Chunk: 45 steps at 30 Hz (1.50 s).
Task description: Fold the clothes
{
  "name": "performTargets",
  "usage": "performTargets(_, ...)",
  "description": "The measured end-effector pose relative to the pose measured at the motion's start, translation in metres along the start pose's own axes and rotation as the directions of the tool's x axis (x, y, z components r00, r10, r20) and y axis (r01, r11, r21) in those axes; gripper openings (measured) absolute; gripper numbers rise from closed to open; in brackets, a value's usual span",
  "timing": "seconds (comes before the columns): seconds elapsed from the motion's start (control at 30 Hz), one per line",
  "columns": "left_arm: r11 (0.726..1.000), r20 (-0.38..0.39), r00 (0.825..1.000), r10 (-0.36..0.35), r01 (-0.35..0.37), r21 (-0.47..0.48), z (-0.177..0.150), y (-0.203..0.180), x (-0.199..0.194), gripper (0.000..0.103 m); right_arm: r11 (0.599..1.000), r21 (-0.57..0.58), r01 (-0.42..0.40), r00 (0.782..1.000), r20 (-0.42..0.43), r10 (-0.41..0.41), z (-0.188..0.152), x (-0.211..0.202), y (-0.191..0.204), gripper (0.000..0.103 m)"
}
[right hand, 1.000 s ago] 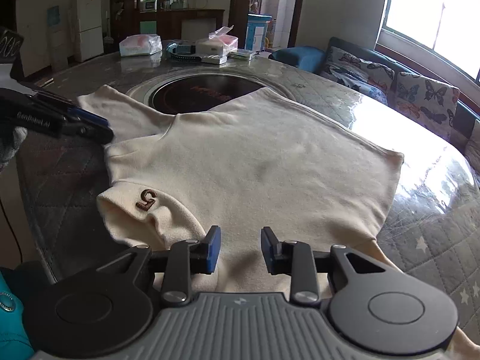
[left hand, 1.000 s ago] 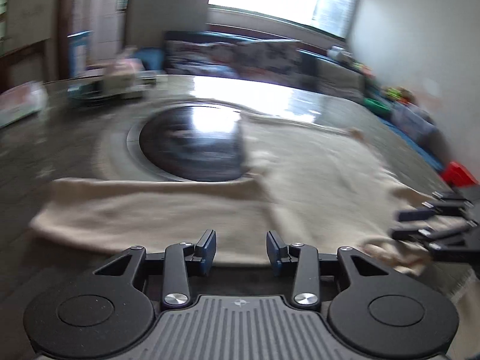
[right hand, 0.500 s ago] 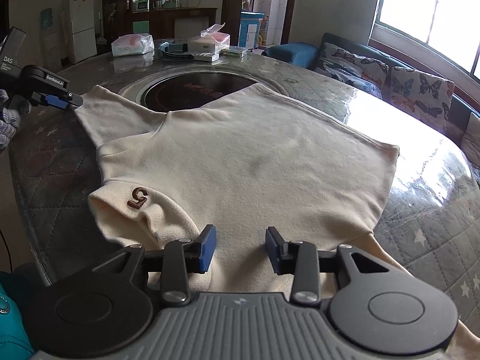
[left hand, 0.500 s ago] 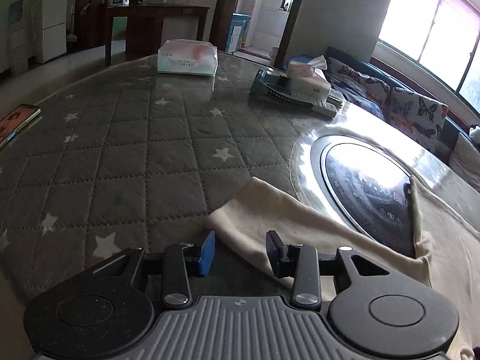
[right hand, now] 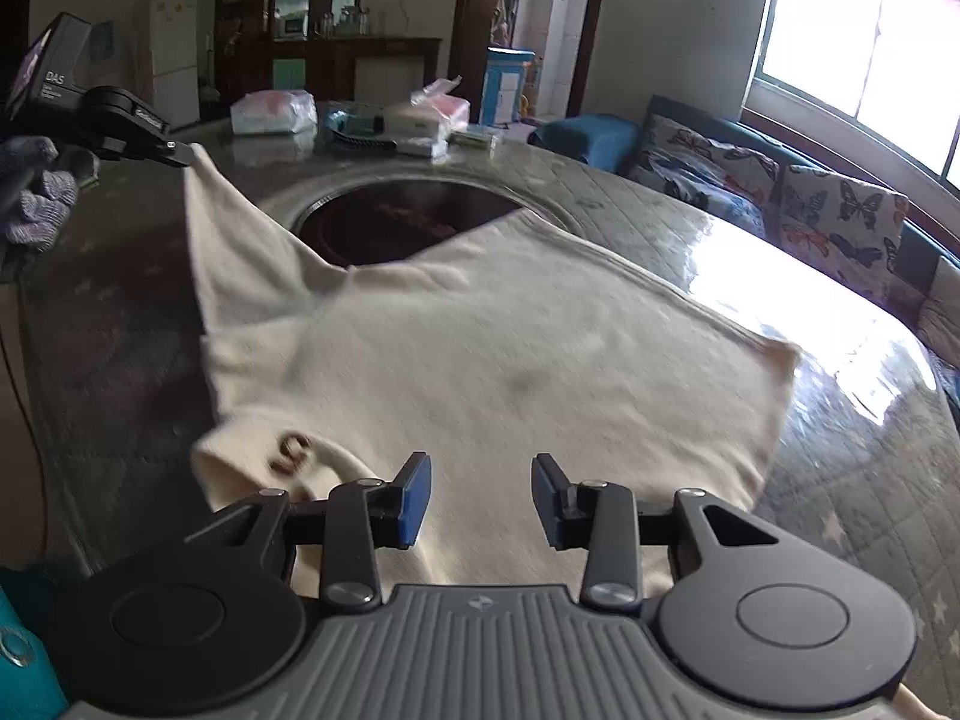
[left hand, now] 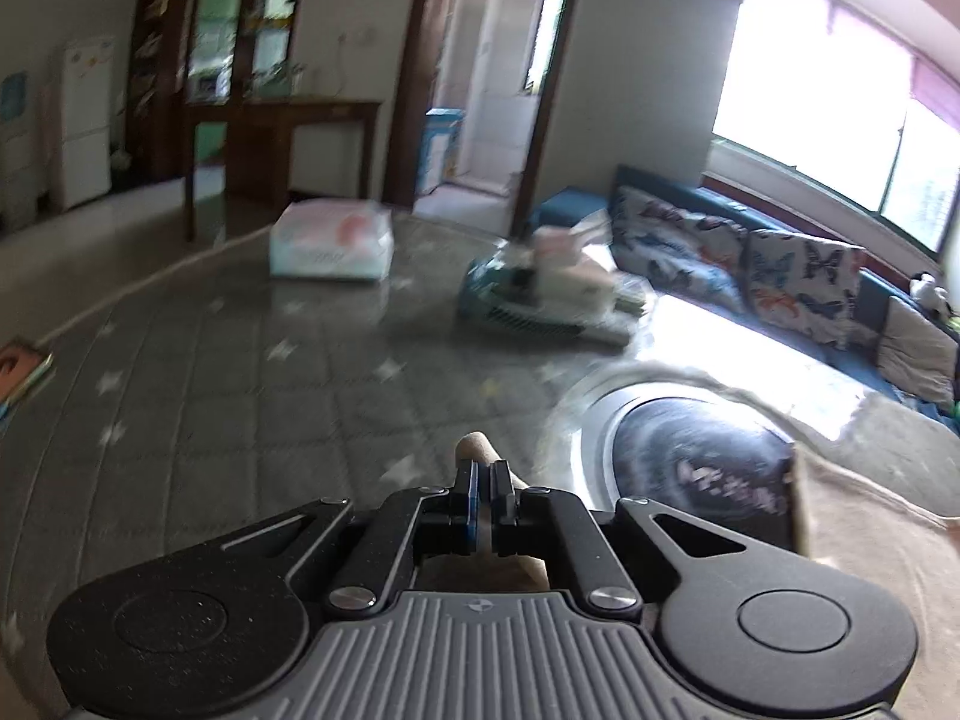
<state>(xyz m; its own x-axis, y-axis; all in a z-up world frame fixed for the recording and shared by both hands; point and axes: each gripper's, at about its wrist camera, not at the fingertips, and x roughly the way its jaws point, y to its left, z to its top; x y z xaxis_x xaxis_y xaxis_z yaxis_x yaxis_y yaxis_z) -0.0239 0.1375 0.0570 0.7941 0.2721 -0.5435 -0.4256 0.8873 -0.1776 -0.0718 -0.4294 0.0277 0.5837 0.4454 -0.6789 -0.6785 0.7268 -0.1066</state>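
Note:
A cream sweater (right hand: 510, 348) lies spread on the round table, with a brown "5" patch (right hand: 291, 453) near its collar. My left gripper (left hand: 485, 474) is shut on the end of the sweater's sleeve (left hand: 474, 449); in the right wrist view the left gripper (right hand: 174, 151) holds that sleeve (right hand: 234, 234) lifted off the table at the far left. The sweater's body shows at the right of the left wrist view (left hand: 870, 546). My right gripper (right hand: 480, 495) is open and empty, just above the sweater near the collar.
The table (right hand: 852, 480) has a quilted star cover and a dark round hob (right hand: 414, 219) at its middle. Tissue packs (right hand: 273, 111) and boxes (right hand: 420, 123) stand at the far side. A sofa (right hand: 780, 192) runs along the window wall. A phone (left hand: 21, 375) lies at the table's left edge.
My left gripper has closed on the sleeve end and raised it off the table. The right gripper has stayed open over the collar area, with little movement.

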Motion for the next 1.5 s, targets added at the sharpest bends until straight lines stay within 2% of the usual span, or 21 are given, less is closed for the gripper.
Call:
performTargets(0.17, 0.997, 0.056, 0.996, -0.069, 0.067, 0.039, 0.017, -0.019, -0.015, 0.004, 0.995, -0.064, -0.08, 0.996, 0.02, 0.082, 0.02, 0.019, 0.026, 0.037)
performTargets(0.33, 0.982, 0.122, 0.978, -0.171, 0.159, 0.1, 0.033, -0.048, -0.04, 0.004, 0.981, -0.119, -0.154, 0.988, 0.012, 0.156, 0.033, 0.043, 0.055, 0.037)
performTargets(0.43, 0.967, 0.144, 0.961, -0.236, 0.218, 0.131, 0.04, -0.066, -0.054, 0.004, 0.971, -0.142, -0.194, 0.981, 0.001, 0.196, 0.037, 0.056, 0.072, 0.036)
performTargets(0.57, 0.94, 0.158, 0.934, -0.321, 0.293, 0.175, 0.046, -0.09, -0.071, 0.004, 0.97, -0.163, -0.181, 0.982, 0.027, 0.188, 0.035, 0.047, 0.074, 0.036)
performTargets(0.63, 0.921, 0.158, 0.917, -0.365, 0.332, 0.202, 0.044, -0.105, -0.08, 0.004, 0.976, -0.115, -0.182, 0.981, 0.04, 0.188, 0.034, 0.037, 0.062, 0.036)
performTargets(0.7, 0.897, 0.152, 0.897, -0.416, 0.377, 0.229, 0.041, -0.121, -0.088, 0.004, 0.988, -0.054, -0.147, 0.987, 0.051, 0.15, 0.027, 0.029, 0.045, 0.036)
performTargets(0.83, 0.825, 0.107, 0.84, -0.531, 0.485, 0.291, 0.024, -0.154, -0.101, 0.004, 0.995, 0.069, -0.075, 0.995, 0.064, 0.071, 0.015, 0.012, 0.01, 0.036)
performTargets(0.93, 0.752, 0.045, 0.793, -0.607, 0.555, 0.355, 0.004, -0.18, -0.105, 0.004, 0.987, 0.161, -0.021, 0.998, 0.068, 0.01, 0.005, 0.0, -0.016, 0.036)
performTargets(1.0, 0.683, -0.034, 0.753, -0.657, 0.613, 0.397, -0.015, -0.198, -0.102, 0.008, 0.974, 0.226, 0.014, 0.998, 0.062, -0.029, -0.005, -0.007, -0.034, 0.036)
performTargets(1.07, 0.639, -0.108, 0.738, -0.666, 0.638, 0.43, -0.036, -0.213, -0.097, 0.008, 0.959, 0.281, 0.044, 0.997, 0.05, -0.06, -0.016, -0.013, -0.049, 0.036)
performTargets(1.13, 0.588, -0.198, 0.712, -0.674, 0.679, 0.439, -0.055, -0.221, -0.09, 0.011, 0.942, 0.327, 0.071, 0.996, 0.036, -0.088, -0.028, -0.019, -0.061, 0.036)
performTargets(1.2, 0.552, -0.268, 0.69, -0.672, 0.708, 0.44, -0.07, -0.222, -0.084, 0.016, 0.934, 0.345, 0.097, 0.993, 0.024, -0.112, -0.039, -0.025, -0.068, 0.036)
performTargets(1.23, 0.553, -0.278, 0.699, -0.659, 0.701, 0.45, -0.076, -0.22, -0.082, 0.018, 0.93, 0.35, 0.109, 0.992, 0.019, -0.123, -0.043, -0.028, -0.072, 0.036)
performTargets(1.33, 0.601, -0.285, 0.751, -0.596, 0.652, 0.462, -0.084, -0.206, -0.068, 0.018, 0.92, 0.371, 0.13, 0.989, 0.015, -0.146, -0.053, -0.037, -0.079, 0.036)
performTargets(1.4, 0.651, -0.303, 0.781, -0.546, 0.623, 0.434, -0.084, -0.192, -0.05, 0.018, 0.911, 0.387, 0.14, 0.987, 0.02, -0.16, -0.058, -0.044, -0.084, 0.036)
performTargets(1.5, 0.727, -0.297, 0.841, -0.453, 0.541, 0.422, -0.084, -0.173, -0.029, 0.017, 0.908, 0.397, 0.135, 0.986, 0.038, -0.163, -0.054, -0.045, -0.087, 0.036)
